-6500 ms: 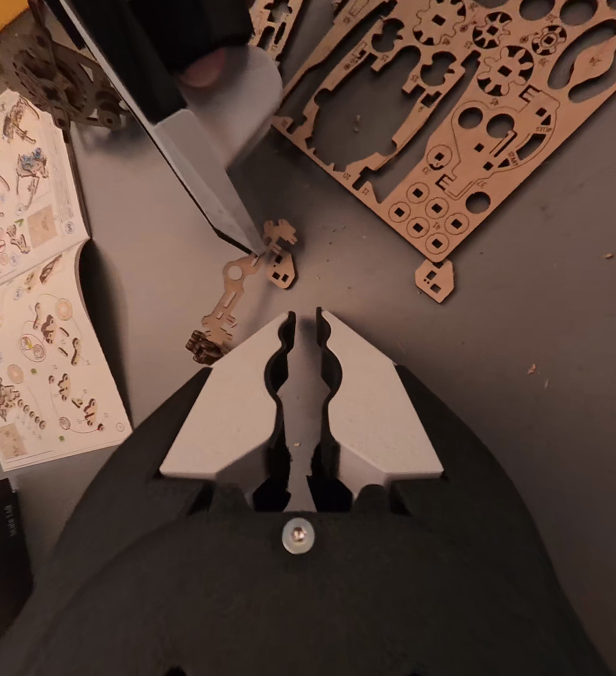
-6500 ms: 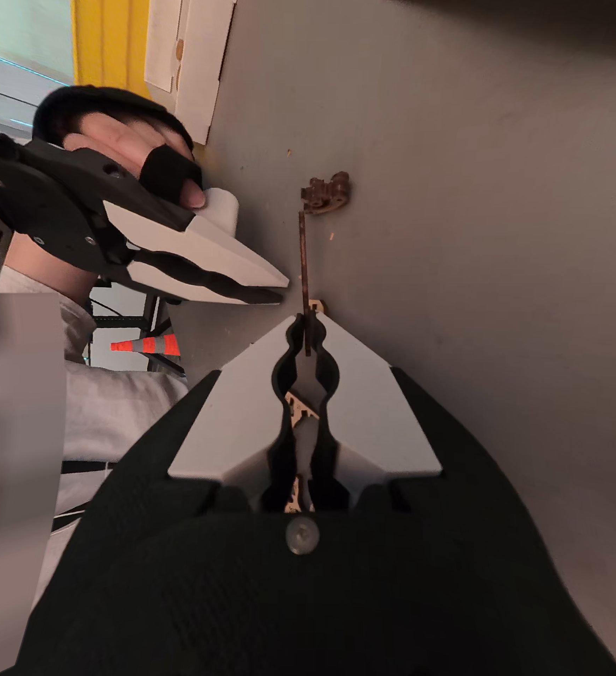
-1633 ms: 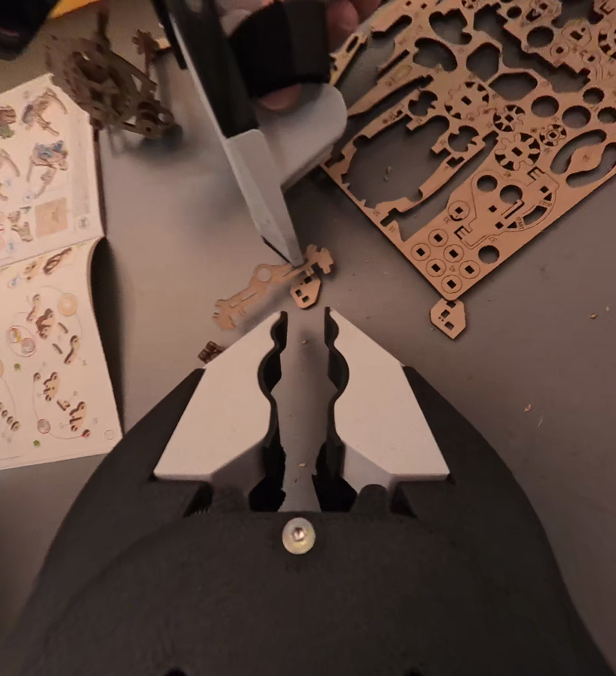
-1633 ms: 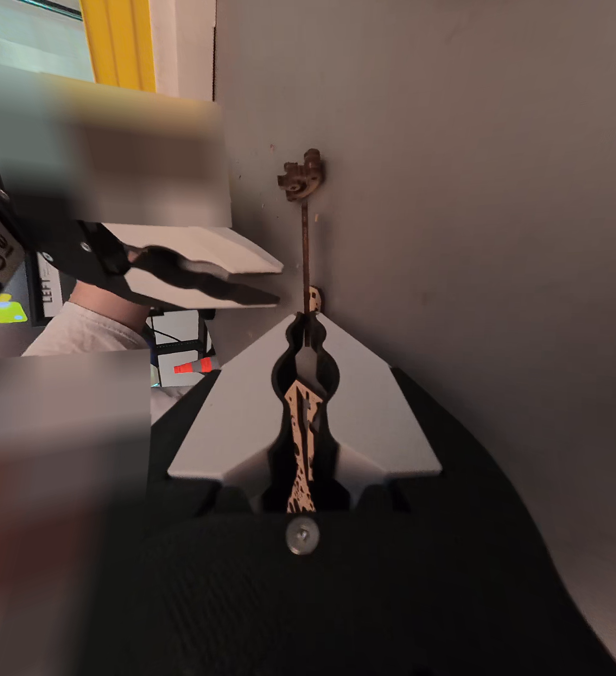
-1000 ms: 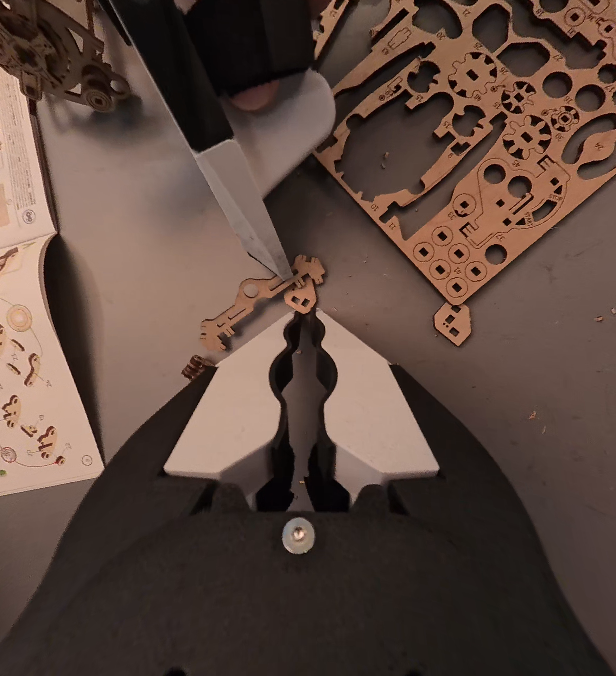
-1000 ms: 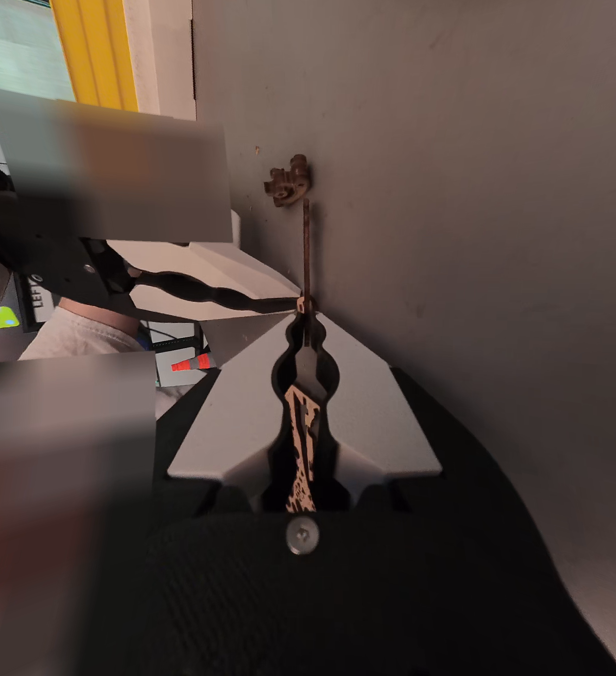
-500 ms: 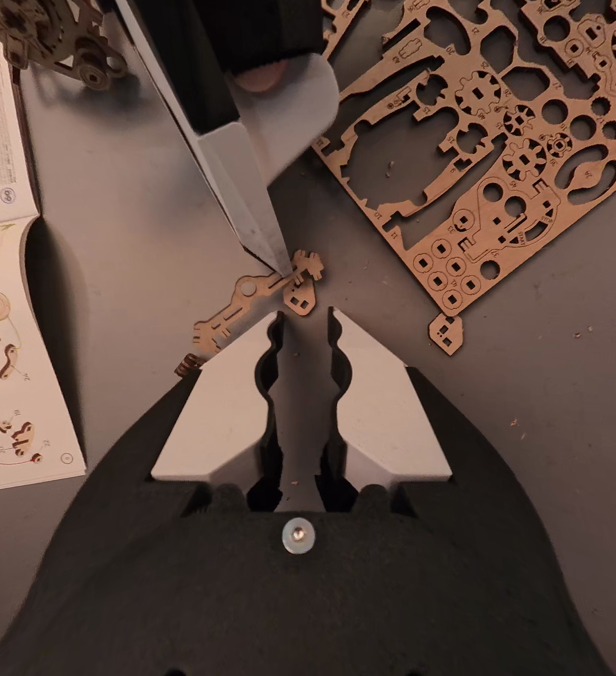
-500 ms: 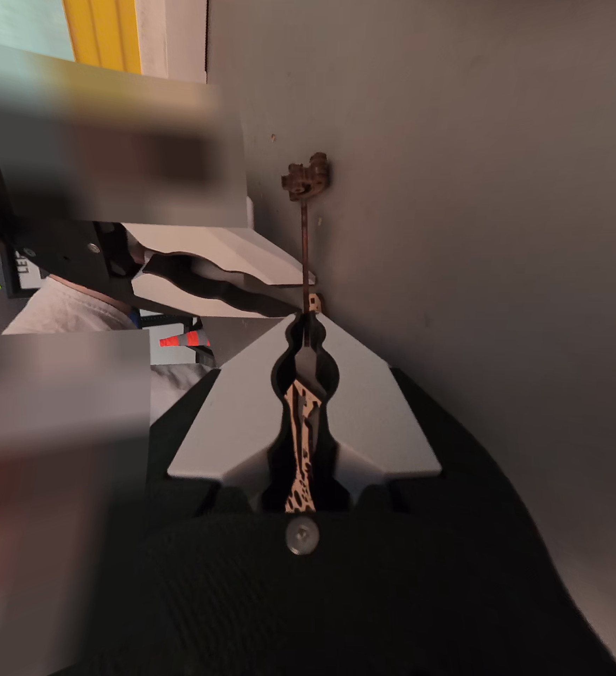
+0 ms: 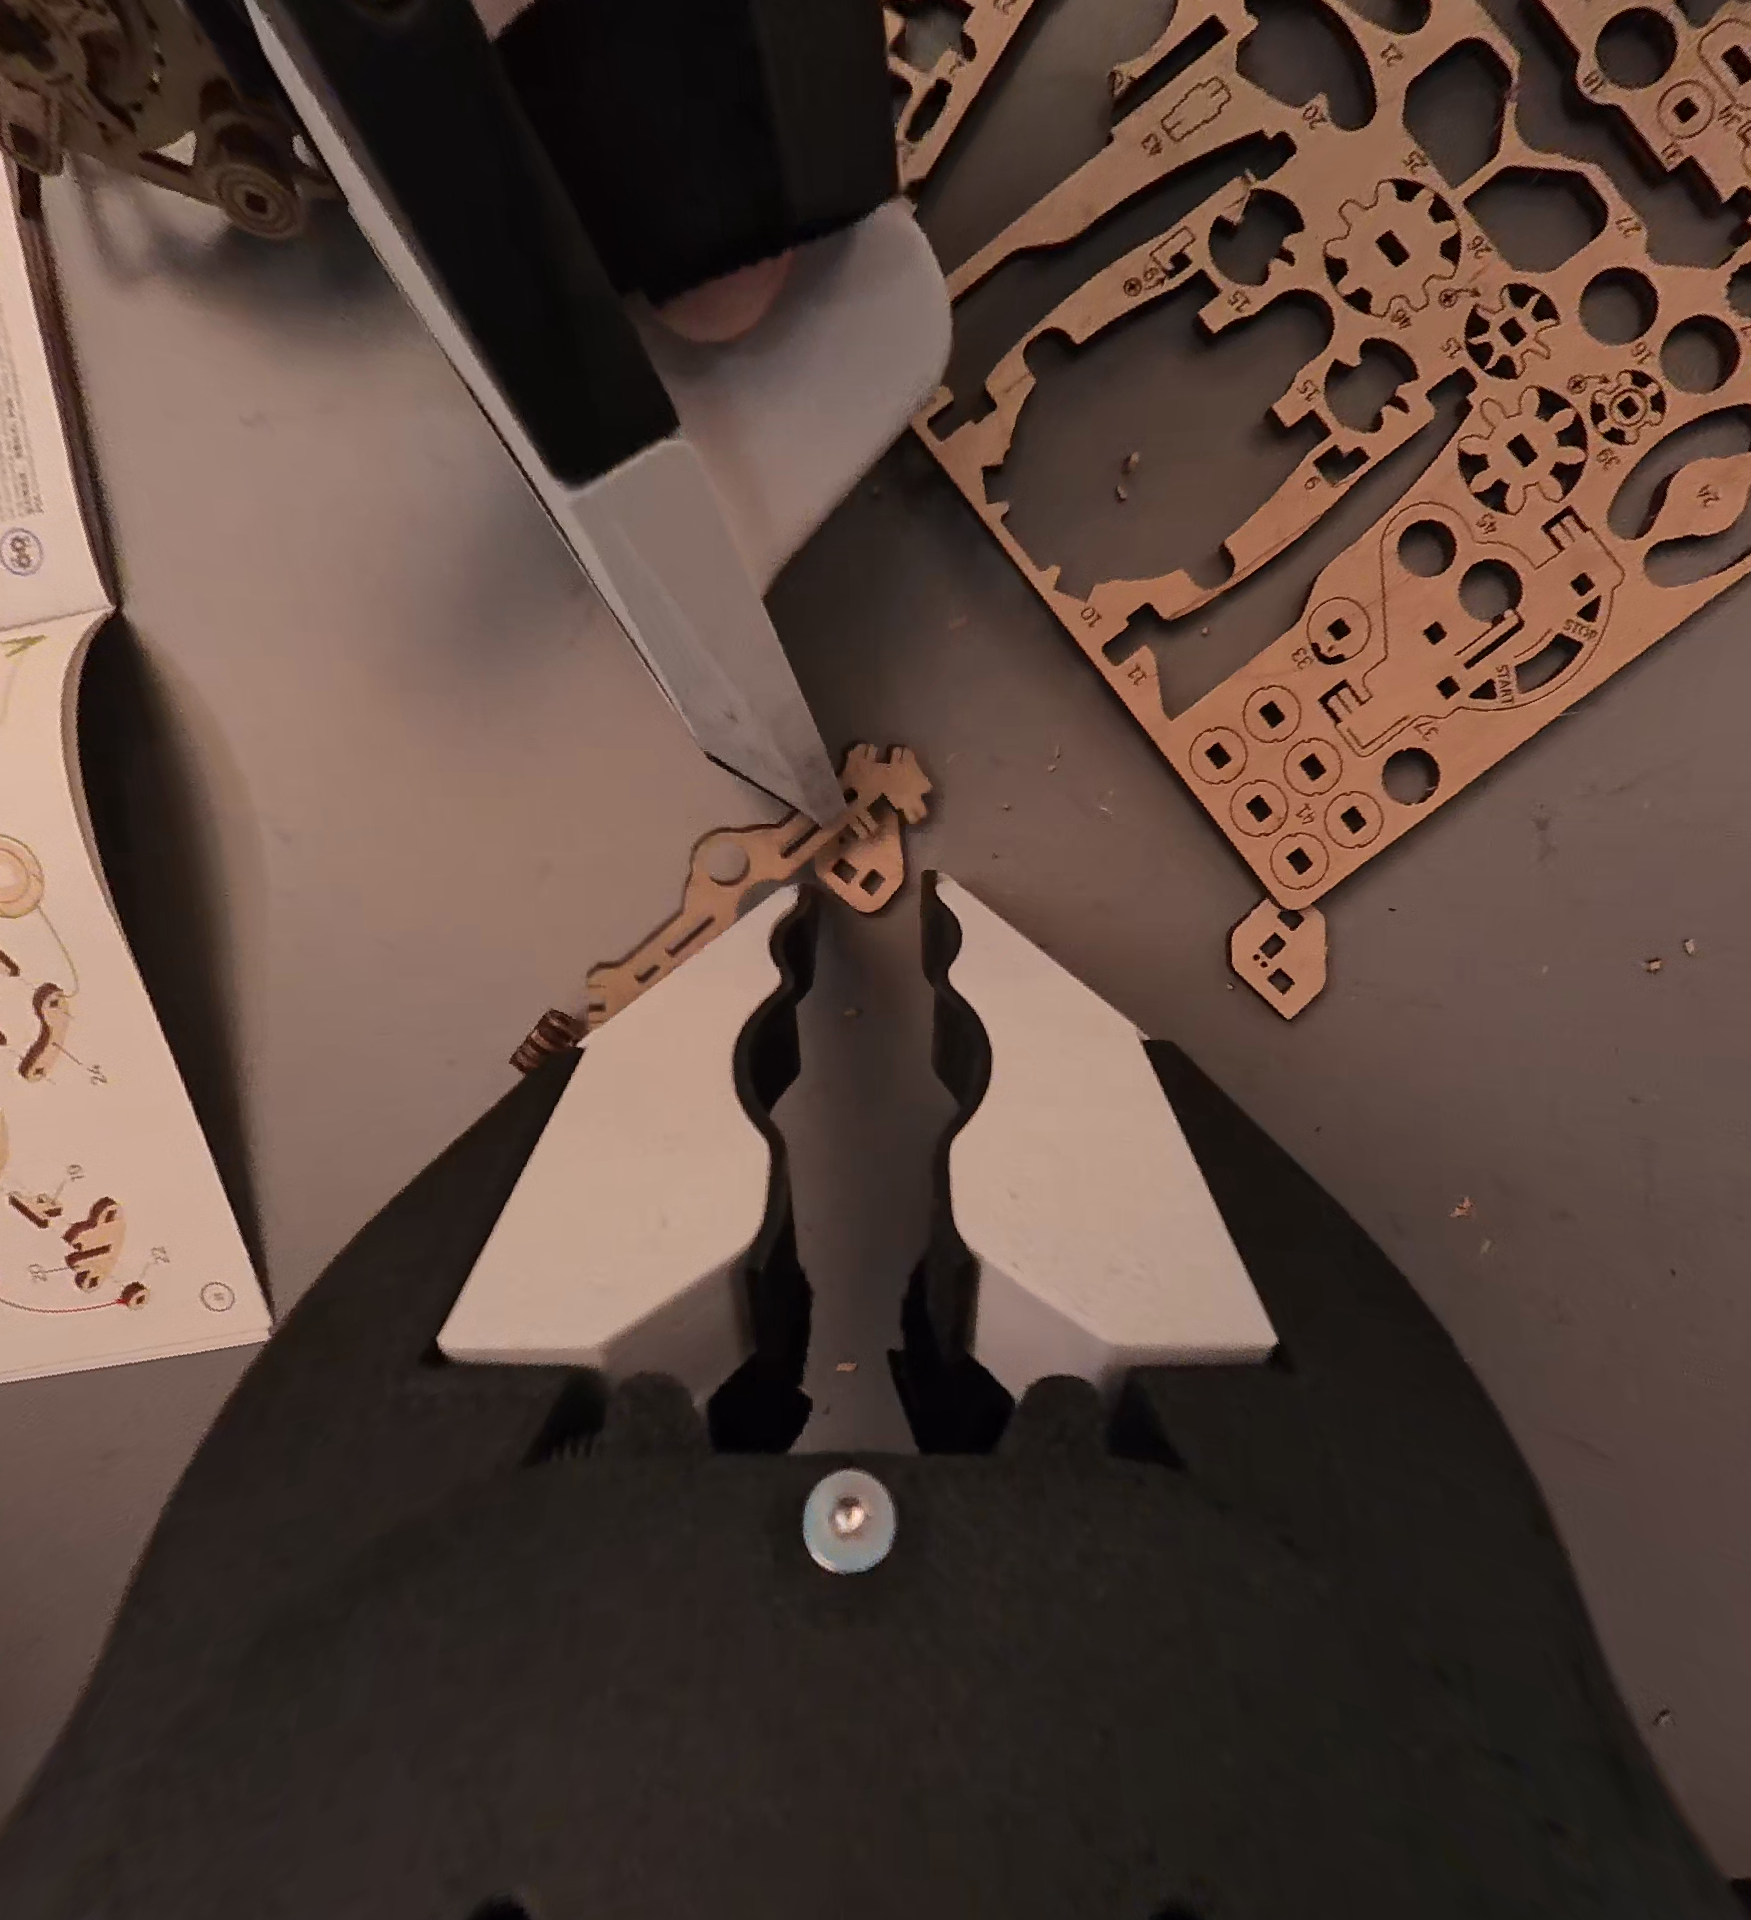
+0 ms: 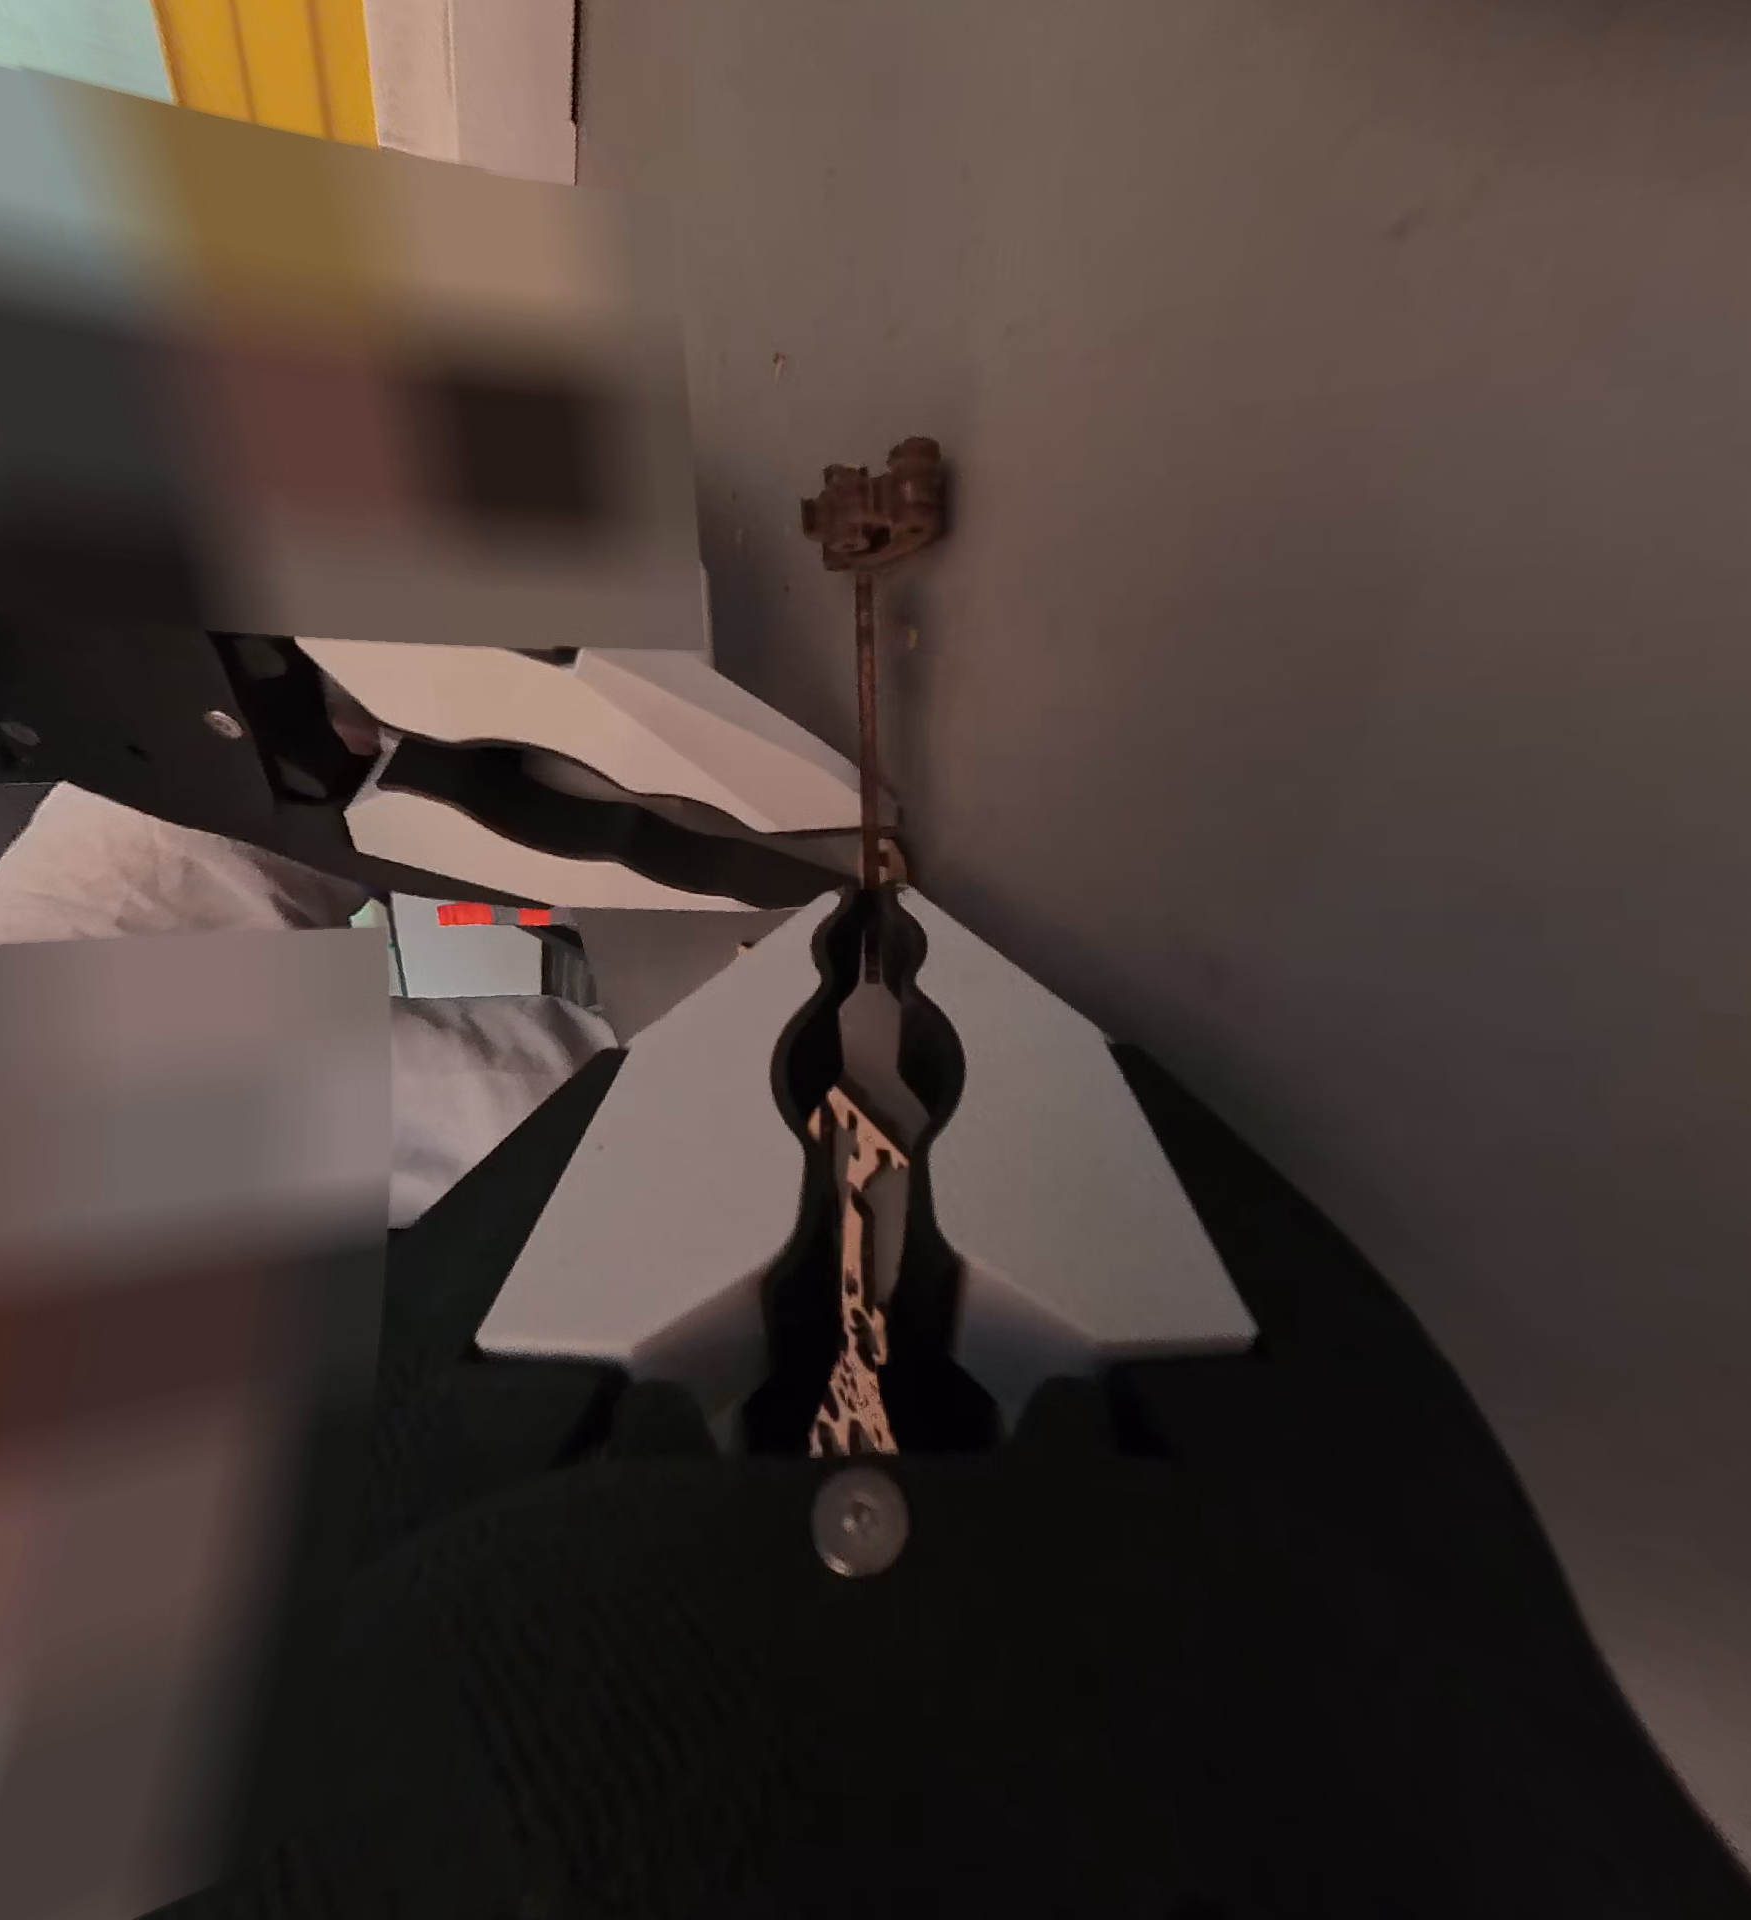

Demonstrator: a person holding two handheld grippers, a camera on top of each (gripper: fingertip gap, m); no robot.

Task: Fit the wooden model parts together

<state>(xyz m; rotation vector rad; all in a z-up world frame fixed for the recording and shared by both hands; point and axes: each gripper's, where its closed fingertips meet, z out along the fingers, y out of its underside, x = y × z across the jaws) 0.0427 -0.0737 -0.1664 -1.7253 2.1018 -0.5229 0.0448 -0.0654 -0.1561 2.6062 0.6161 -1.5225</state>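
A long slotted wooden strip (image 9: pixel 736 868) lies flat just over the grey table. A small shield-shaped wooden piece (image 9: pixel 866 871) sits pushed onto it near its far end. My right gripper (image 9: pixel 821 802) comes in from the upper left and is shut on the strip beside that piece. In the right wrist view my right gripper (image 10: pixel 869 902) holds the strip (image 10: pixel 865 707) edge-on. My left gripper (image 9: pixel 868 896) is open and empty, its tips either side of the shield piece and just short of it. It also shows in the right wrist view (image 10: pixel 642 800).
A laser-cut wooden sheet (image 9: pixel 1370 520) lies at the upper right, with a second shield piece (image 9: pixel 1278 961) loose below it. An open instruction booklet (image 9: pixel 19 935) lies at the left, a part-built wooden model (image 9: pixel 123 104) at the top left. A small brown wooden part (image 10: pixel 876 509) sits at the strip's far end. Both grippers' tips are close together, under 4 cm apart.
My left gripper was shut on the shield piece a second ago. It has opened, let the piece go and drawn back slightly. My right gripper still holds the strip.
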